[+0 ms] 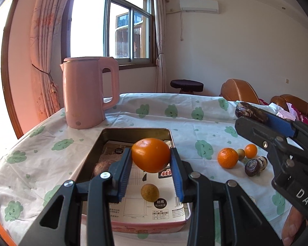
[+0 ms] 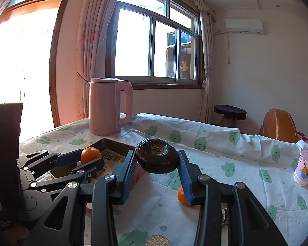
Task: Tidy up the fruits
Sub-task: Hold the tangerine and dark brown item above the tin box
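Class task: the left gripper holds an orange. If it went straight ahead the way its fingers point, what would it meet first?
Probably the tin's far wall, then the pink kettle behind; the left gripper holds the orange above the tin, though depth is uncertain.

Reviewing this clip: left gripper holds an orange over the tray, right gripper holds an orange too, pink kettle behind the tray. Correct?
Not quite. The right gripper holds a dark brown chestnut, not an orange, as the right wrist view shows. The rest stands: the left gripper holds an orange over the tray, with the pink kettle behind.

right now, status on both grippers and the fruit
Left gripper shut on orange, above tray. Right gripper shut on dark fruit, beside tray. Nothing blocking.
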Demonstrator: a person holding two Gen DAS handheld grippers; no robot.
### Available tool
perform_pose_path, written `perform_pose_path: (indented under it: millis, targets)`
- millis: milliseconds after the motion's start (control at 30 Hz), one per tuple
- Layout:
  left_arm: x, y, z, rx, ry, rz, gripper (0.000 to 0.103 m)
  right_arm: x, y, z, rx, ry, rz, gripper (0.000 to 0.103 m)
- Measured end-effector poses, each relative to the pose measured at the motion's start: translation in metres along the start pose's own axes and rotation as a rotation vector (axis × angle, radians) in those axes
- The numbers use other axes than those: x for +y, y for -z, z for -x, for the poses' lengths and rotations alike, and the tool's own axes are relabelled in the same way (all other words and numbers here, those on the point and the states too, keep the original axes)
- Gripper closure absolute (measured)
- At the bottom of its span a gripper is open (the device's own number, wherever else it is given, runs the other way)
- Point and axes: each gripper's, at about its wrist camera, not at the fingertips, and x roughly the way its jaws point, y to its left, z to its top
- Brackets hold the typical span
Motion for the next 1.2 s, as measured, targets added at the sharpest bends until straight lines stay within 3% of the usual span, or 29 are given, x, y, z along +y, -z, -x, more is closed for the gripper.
perform_pose_path:
  millis: [700, 1200]
  targets:
    - [0.041, 0.010, -0.005, 0.042, -0.065, 0.042, 0.065, 0.048, -0.001, -0.031, 0.044, -0.070, 0.061, 0.060]
    - [0.046, 0.022, -0.015, 0.110, -0.055, 0.025, 0.065, 0.057, 0.011, -0.065, 0.142, -0.122, 0.034, 0.060]
